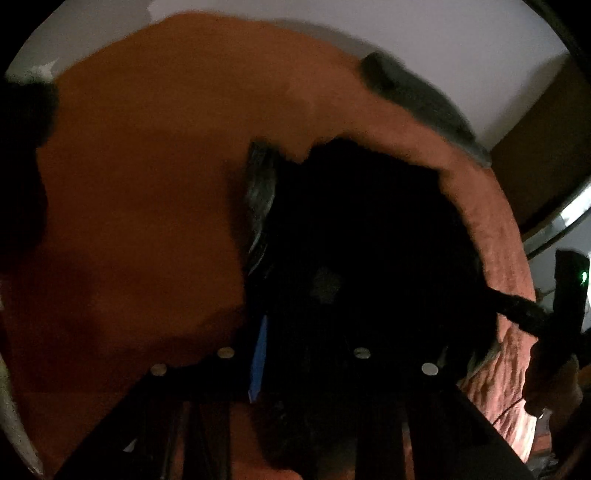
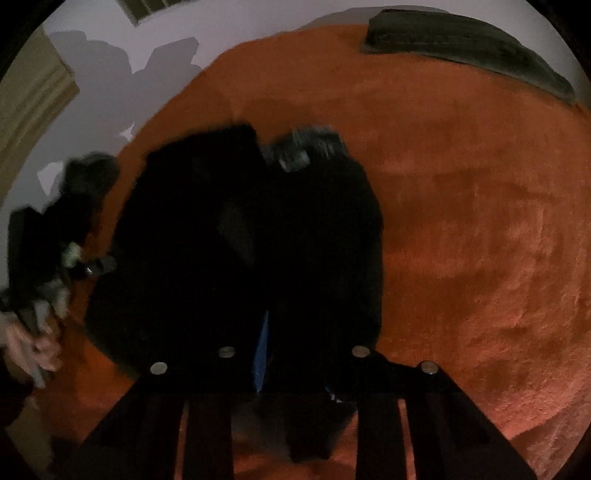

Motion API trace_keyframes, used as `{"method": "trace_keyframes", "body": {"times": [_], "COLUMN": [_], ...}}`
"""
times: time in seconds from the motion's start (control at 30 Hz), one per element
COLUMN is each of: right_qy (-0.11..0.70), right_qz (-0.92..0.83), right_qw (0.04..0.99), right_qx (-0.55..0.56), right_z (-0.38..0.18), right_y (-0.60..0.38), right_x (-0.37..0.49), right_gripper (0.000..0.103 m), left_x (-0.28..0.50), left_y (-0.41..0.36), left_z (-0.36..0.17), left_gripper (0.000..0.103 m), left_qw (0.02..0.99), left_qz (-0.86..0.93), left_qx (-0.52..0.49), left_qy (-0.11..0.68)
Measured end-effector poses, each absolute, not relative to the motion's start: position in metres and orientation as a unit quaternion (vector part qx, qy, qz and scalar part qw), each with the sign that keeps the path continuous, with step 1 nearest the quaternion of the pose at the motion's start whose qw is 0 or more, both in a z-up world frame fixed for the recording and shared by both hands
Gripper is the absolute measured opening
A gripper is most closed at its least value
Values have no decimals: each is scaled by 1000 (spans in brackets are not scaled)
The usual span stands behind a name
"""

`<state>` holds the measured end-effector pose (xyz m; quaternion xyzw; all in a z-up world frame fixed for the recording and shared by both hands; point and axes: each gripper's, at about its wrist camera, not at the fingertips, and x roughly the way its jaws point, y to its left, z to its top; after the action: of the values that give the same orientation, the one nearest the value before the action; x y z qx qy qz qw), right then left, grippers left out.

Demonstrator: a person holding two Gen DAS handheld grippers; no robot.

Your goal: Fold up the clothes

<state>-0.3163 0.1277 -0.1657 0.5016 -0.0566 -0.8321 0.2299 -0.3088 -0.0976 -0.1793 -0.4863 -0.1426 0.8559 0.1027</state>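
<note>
Lying on orange blanket point(image 2: 461, 184), black garment point(image 2: 221, 240) (folded grey cloth point(image 2: 461, 40) behind)

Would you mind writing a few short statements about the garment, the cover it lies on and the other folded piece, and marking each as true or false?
1. The black garment lies on an orange cover. True.
2. A dark green folded piece lies on the far part of the orange cover, apart from the black garment. True.
3. The cover under the clothes is blue. False: it is orange.
4. The black garment reaches right up to the right gripper. True, though the frame is too dark to show whether the fingers are closed on it.
5. The wall beyond the cover is dark red. False: it is pale.
</note>
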Motion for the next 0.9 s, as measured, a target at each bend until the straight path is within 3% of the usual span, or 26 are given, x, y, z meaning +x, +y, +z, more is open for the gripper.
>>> {"method": "trace_keyframes", "body": {"times": [0.03,0.07,0.1,0.2,0.23,0.27,0.3,0.33,0.4,0.5,0.57,0.63,0.7,0.8,0.9], "right_qy": [-53,-46,-29,46,48,44,40,18,-95,-161,-226,-263,-286,-226,-131], "right_qz": [-841,-844,-847,-849,-846,-842,-839,-837,-833,-818,-783,-761,-744,-767,-815], "right_qw": [241,253,260,260,257,254,251,240,241,268,329,331,333,317,282], "right_qx": [482,470,462,458,465,473,481,491,489,482,477,491,504,511,490], "right_z": [-151,-142,-139,-147,-154,-160,-167,-172,-177,-190,-210,-229,-239,-221,-176], "right_y": [120,111,98,52,46,43,39,44,75,96,110,123,129,120,113], "right_x": [-323,-331,-342,-376,-385,-393,-402,-409,-414,-411,-415,-431,-438,-430,-405], "right_gripper": [37,63,73,73,70,45,19,15,13,12,12,12,13,26,26], "left_x": [-317,-328,-340,-378,-391,-402,-408,-412,-411,-408,-413,-420,-420,-411,-390], "left_y": [-93,-87,-79,-64,-64,-64,-64,-65,-76,-91,-105,-121,-126,-111,-96], "left_z": [-168,-160,-154,-157,-164,-172,-178,-184,-187,-196,-208,-223,-226,-213,-183], "left_gripper": [40,45,54,57,57,56,45,31,27,23,23,23,24,27,26], "left_qw": [118,124,126,111,104,102,101,99,104,122,139,156,156,146,134], "left_qz": [862,869,877,883,878,872,869,868,868,862,846,823,822,843,866], "left_qx": [-475,-465,-454,-453,-465,-475,-479,-479,-470,-464,-464,-468,-470,-468,-455], "left_qy": [-134,-117,-98,-48,-48,-58,-69,-80,-122,-164,-222,-282,-281,-222,-159]}}
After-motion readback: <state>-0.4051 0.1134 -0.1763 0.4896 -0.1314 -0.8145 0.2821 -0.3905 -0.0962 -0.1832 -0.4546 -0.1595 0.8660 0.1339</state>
